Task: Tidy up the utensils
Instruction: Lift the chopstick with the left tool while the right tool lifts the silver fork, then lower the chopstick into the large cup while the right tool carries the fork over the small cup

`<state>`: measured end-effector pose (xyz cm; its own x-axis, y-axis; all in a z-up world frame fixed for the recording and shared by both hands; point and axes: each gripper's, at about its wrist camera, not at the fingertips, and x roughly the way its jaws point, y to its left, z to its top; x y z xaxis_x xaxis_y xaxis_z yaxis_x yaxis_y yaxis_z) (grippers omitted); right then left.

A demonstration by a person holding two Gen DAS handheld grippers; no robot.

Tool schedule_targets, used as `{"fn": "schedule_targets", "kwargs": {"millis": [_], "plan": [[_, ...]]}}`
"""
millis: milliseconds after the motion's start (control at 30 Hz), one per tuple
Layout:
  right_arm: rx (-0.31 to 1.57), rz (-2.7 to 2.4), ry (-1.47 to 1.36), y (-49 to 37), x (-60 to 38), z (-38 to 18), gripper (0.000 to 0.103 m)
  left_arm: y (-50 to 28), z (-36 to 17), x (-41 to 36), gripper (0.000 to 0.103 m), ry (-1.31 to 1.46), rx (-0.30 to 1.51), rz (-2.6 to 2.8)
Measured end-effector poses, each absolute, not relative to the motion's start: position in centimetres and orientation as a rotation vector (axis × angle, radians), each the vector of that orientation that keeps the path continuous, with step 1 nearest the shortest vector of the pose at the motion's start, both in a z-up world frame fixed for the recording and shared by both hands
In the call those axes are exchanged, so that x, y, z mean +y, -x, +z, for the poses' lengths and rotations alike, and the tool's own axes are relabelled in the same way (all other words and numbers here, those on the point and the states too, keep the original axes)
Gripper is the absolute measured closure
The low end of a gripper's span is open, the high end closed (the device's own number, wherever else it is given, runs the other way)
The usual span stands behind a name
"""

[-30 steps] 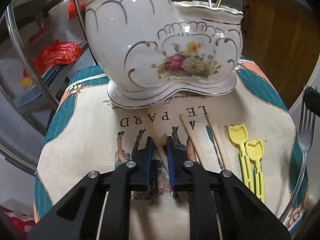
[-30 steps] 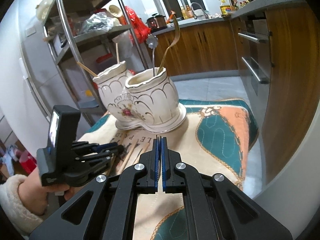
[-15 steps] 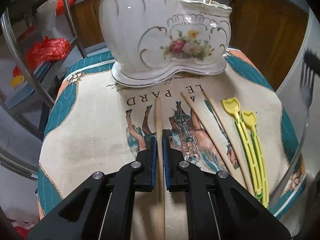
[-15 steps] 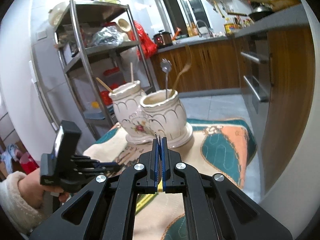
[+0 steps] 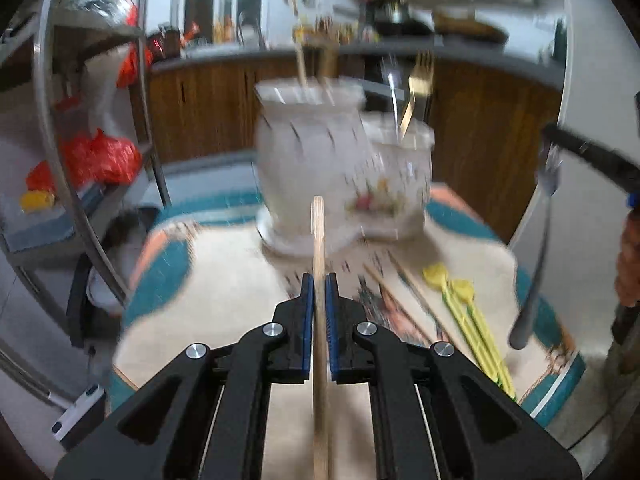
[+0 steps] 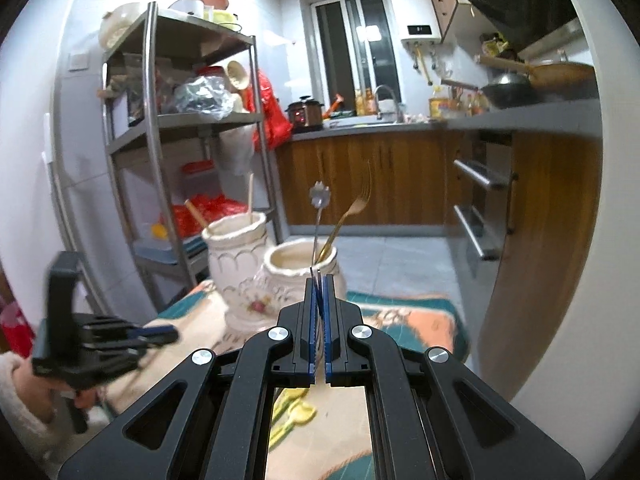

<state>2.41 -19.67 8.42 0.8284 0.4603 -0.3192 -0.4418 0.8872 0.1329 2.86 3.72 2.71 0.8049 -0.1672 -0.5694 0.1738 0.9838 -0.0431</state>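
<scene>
With left gripper [image 5: 319, 278] jaws pinching the wooden chopstick [image 5: 318, 240] at frame centre and right gripper [image 6: 319, 280] jaws pinching a fork [image 5: 538, 256], we should tip each upright over the ceramic holder [image 5: 320, 168] mouths.

My left wrist view is smeared with motion blur, the ceramic holder [image 5: 344, 168] worst; my right view stays sharp, evenly lit indoors, edges bowed by fisheye.
</scene>
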Motion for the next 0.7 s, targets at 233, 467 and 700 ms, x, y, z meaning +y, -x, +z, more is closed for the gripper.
{"fn": "schedule_targets", "kwargs": {"millis": [233,467,700], "plan": [[0.293,0.432,-0.037,-4.5,-18.0,11.7,0.099,-3.7,8.0,7.0,0.097,0.05,0.387,-0.172],[0.202,0.359,-0.04,-7.0,-16.9,15.6,0.099,-7.5,13.4,8.3,0.097,0.107,0.222,-0.198],[0.151,0.297,-0.087,-10.0,-17.3,17.5,0.099,-13.4,16.0,7.2,0.097,0.188,0.118,-0.218]]}}
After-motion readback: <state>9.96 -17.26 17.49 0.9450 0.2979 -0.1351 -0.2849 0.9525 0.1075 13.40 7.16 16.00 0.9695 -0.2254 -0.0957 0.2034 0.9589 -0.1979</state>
